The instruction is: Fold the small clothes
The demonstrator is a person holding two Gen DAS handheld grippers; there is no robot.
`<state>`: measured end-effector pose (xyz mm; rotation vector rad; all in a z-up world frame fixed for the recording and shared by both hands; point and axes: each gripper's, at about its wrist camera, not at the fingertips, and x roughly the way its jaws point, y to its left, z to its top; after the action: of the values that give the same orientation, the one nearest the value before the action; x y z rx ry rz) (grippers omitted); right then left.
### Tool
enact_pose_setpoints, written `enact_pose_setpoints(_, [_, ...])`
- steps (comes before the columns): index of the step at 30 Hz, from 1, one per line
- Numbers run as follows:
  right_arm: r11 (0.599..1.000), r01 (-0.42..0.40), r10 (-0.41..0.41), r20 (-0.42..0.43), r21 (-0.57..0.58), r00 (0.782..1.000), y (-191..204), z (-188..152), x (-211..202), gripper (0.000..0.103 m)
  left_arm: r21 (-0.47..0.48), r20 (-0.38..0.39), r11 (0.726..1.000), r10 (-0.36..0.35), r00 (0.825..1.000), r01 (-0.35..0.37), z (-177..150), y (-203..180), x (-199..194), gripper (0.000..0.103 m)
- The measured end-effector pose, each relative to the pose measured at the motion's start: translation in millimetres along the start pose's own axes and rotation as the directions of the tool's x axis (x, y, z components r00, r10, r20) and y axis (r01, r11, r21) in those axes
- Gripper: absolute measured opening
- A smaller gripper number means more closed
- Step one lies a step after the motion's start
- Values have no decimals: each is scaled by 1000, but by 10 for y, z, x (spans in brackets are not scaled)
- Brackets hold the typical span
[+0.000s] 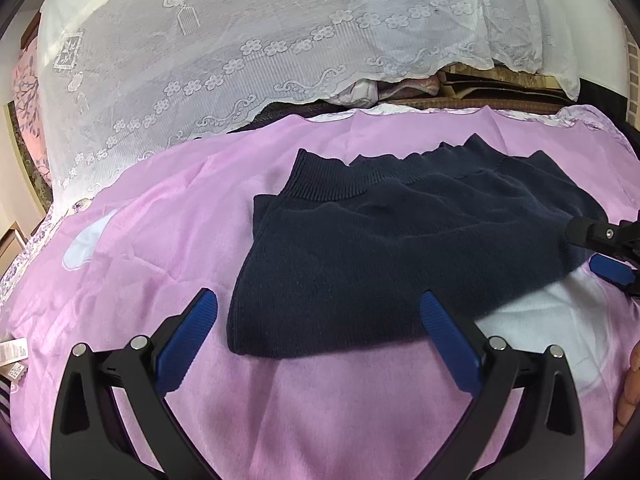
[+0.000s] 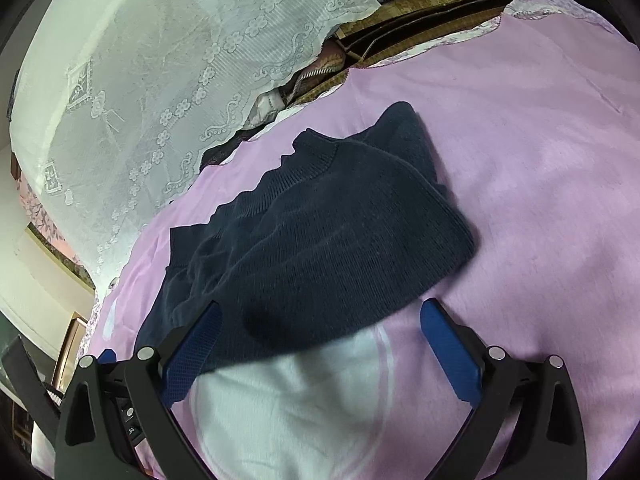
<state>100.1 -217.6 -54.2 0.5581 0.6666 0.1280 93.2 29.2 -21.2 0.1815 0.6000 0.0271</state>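
Note:
A dark navy knitted garment [image 1: 392, 248] lies folded on the pink sheet [image 1: 160, 248], ribbed cuffs and hem toward the far side. It also shows in the right wrist view [image 2: 320, 248]. My left gripper [image 1: 320, 320] is open and empty, its blue-padded fingers [image 1: 192, 332] straddling the garment's near left corner just above it. My right gripper [image 2: 320, 332] is open and empty over the garment's near edge; its left finger [image 2: 196, 344] overlaps the cloth. The right gripper also shows at the right edge of the left wrist view [image 1: 604, 252].
A white lace cover [image 1: 240, 40] drapes a mound behind the sheet. Cardboard and wood pieces [image 1: 500, 84] lie at the back right. A white printed patch [image 2: 300, 400] on the sheet is under my right gripper. Furniture [image 2: 60, 340] stands beyond the bed's left edge.

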Motion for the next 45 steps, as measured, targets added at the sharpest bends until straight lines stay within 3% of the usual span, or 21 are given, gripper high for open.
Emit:
enact_pose_setpoints(12, [999,-8,7,28,39,1000,6,138,189,95,-83,-54,996,-27,998,23,172,76,334,99])
enact_pose_setpoints(18, [996,-20,16,53,86,998,-36,214,268,85,-43,-37,999,-15,999,13,282,-64,421,99])
enact_pose_setpoints(22, [990,-27,17,70,135,997,-92,275,342,75,-26,-78,1000,-2,997,0,336,-120,552,99])
enact_pose_setpoints(27, [985,-19,2,98,174,995,-101,342,428,74,-17,-113,1000,-1,994,-1,351,-153,637,99])
enact_pose_setpoints(36, [980,-28,5,115,198,993,-130,360,446,72,-4,-77,1000,9,997,-10,339,-159,566,98])
enact_pose_setpoints(45, [979,-5,-18,110,206,994,-152,345,430,62,23,-58,1000,8,998,-7,356,-215,534,98])
